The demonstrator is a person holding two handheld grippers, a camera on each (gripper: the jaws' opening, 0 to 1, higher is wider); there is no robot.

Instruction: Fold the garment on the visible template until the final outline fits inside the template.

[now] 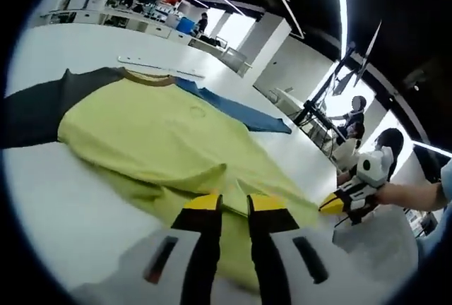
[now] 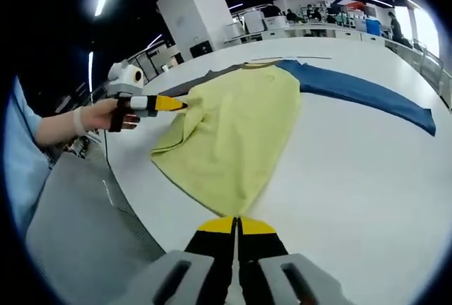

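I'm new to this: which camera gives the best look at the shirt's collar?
The left gripper view: the brown collar lies near and plain atop the yellow shirt. In the right gripper view the collar is far and small.

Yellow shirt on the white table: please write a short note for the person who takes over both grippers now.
Left gripper: jaws narrowly apart at the shirt's side edge; grip unclear.
Right gripper: jaws shut at the hem, apparently pinching it.
Yellow shirt: mostly flat on the table, grey sleeve and blue sleeve spread out.
Done: edges reached.
Left: fold sleeves and body; I cannot make out the template.
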